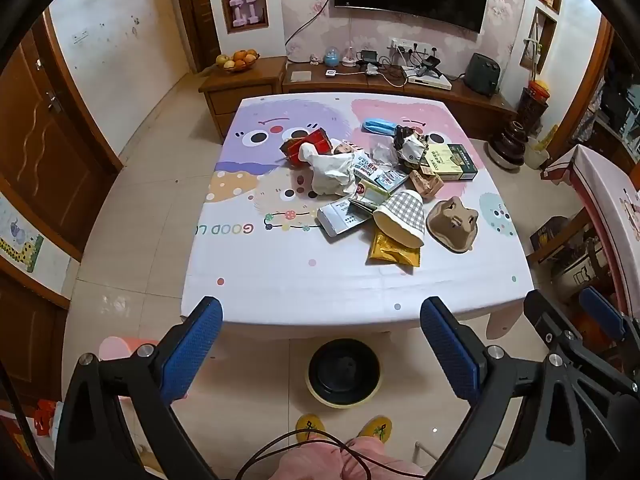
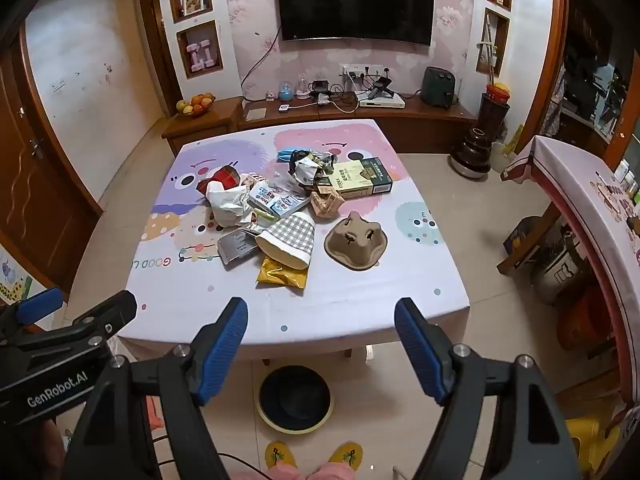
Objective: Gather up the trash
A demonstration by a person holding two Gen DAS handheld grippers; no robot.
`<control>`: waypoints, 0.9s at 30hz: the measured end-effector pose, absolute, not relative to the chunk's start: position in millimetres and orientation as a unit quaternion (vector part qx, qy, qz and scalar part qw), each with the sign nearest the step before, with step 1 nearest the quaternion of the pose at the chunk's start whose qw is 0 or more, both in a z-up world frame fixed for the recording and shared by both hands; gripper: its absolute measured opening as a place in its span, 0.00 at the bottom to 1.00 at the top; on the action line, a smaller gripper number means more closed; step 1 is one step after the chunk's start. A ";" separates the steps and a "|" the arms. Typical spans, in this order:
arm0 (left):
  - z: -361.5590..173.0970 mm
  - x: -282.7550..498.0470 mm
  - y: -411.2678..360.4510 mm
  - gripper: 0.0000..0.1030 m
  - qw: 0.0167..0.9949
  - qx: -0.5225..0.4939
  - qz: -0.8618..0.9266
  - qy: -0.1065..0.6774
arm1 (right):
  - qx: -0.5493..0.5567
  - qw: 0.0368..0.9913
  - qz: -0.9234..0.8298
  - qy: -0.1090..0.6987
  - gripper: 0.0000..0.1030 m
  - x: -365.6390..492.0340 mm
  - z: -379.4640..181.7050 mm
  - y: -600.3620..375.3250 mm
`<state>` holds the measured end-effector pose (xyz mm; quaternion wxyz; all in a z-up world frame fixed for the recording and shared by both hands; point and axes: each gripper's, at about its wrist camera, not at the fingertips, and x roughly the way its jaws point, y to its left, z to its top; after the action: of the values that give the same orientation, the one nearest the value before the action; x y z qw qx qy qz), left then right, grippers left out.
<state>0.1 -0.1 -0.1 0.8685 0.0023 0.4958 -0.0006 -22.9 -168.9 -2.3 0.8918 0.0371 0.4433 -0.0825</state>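
Observation:
A heap of trash lies on the table (image 1: 280,280): a checked paper cup (image 1: 402,216) on its side, a gold wrapper (image 1: 394,250), a brown pulp cup holder (image 1: 454,222), a green box (image 1: 452,162), a crumpled white bag (image 1: 332,170), a red carton (image 1: 308,146). The same cup (image 2: 290,238), cup holder (image 2: 356,242) and green box (image 2: 360,178) show in the right wrist view. A black bin (image 1: 343,372) stands on the floor under the table's near edge, also in the right wrist view (image 2: 295,398). My left gripper (image 1: 322,346) and right gripper (image 2: 320,350) are open and empty, held before the table's near edge.
A low wooden TV cabinet (image 1: 360,80) with a fruit bowl (image 1: 237,61) and cables stands behind the table. A second covered table (image 2: 592,200) is on the right. My yellow slippers (image 2: 314,456) are on the tiled floor below. Wooden doors line the left wall.

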 end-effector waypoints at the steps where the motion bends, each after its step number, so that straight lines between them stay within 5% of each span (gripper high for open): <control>1: -0.2 0.0 0.0 0.95 0.869 0.001 -0.001 0.495 | 0.036 0.892 -0.083 0.443 0.74 -22.9 -2.6 -168.6; 27: -6.2 -2.3 -6.5 0.78 0.864 -0.001 -0.027 0.503 | 0.034 0.889 -0.081 0.450 0.74 -21.5 -15.6 -164.0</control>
<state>-2.3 -6.5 -6.2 0.8636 -0.0009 0.5034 -0.0273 -21.5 -164.0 -15.6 0.8887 0.0341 0.4499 -0.0811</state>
